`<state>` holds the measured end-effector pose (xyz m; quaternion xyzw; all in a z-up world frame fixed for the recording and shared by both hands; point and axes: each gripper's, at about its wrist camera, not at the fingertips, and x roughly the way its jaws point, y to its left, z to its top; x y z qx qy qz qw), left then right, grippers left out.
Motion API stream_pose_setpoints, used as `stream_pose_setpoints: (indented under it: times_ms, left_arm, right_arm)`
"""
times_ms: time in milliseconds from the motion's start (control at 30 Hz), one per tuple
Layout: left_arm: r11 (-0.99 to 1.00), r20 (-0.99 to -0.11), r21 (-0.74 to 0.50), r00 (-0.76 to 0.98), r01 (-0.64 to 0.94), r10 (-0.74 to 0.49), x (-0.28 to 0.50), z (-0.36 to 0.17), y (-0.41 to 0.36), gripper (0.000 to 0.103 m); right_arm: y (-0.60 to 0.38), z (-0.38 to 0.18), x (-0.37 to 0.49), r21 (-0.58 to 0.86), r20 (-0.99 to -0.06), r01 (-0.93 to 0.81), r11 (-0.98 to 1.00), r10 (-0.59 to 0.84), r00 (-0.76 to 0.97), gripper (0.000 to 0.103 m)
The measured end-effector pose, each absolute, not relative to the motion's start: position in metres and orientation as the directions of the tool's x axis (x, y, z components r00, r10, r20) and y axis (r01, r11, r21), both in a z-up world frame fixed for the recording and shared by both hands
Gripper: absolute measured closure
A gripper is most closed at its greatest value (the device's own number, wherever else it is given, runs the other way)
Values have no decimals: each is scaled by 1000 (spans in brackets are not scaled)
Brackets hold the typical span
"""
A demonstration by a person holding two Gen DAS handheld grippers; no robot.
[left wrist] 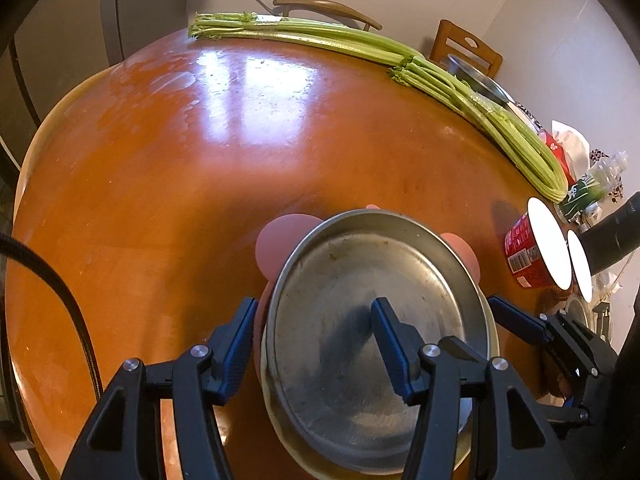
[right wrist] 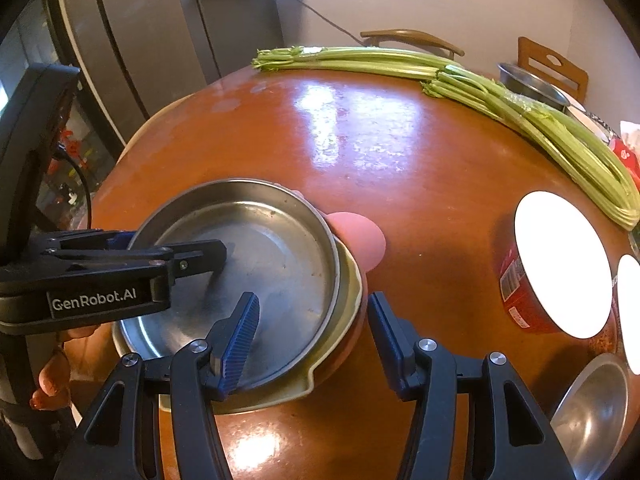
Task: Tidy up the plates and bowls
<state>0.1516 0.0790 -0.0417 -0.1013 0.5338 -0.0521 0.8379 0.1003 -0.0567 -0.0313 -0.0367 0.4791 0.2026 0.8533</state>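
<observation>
Left wrist view: the left tongs (left wrist: 314, 344) stand spread, straddling the near left rim of a steel plate (left wrist: 372, 280); one finger sits outside the rim, the other over the plate's inside, and neither visibly presses the metal. The plate is empty, with faint smears on its floor. It rests in a cream dish (left wrist: 490, 344), which shows only as a thin rim at the right and near sides. Pink discs (left wrist: 280, 246) jut out from under the stack at the far left and far right. The stack sits at the near edge of the counter (left wrist: 200, 168). Celery (left wrist: 440, 76) lies along the far and right edges. A red cup (left wrist: 522, 254) with a white lid lies on its side at the right edge. The right tongs (left wrist: 516, 320) reach in at the plate's right rim.

Right wrist view: the right tongs (right wrist: 314, 336) are spread, one finger over the steel plate (right wrist: 280, 248), the other outside the cream dish (right wrist: 352, 280), gripping nothing. The cream dish has a small pouring lip at its near side. The left tongs (right wrist: 160, 248) cross the plate's left rim, spread apart. The pink disc (right wrist: 360, 240) shows beyond the stack. An empty steel bowl (right wrist: 592, 408) sits at the near right corner, and another steel bowl (right wrist: 532, 84) at the far right edge behind the celery (right wrist: 540, 128); its contents cannot be seen. The red cup (right wrist: 516, 280) lies right of the stack, well apart.
</observation>
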Motion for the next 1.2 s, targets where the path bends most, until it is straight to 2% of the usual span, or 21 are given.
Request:
stream_pose_setpoints:
  times_ms: [533, 1033, 1200]
  left_arm:
    - [966, -870, -258, 436, -8, -229, 162, -43, 82, 46]
    - [987, -814, -149, 574, -64, -85, 133, 4, 92, 45]
    - [989, -797, -143, 596, -35, -94, 122, 21, 76, 45]
  right_arm:
    - [-51, -34, 116, 100, -831, -376, 921, 285, 478, 44]
    - [-70, -13, 110, 91, -792, -344, 934, 278, 544, 44]
    - [-81, 4, 98, 91, -760, -340, 936, 286, 584, 44]
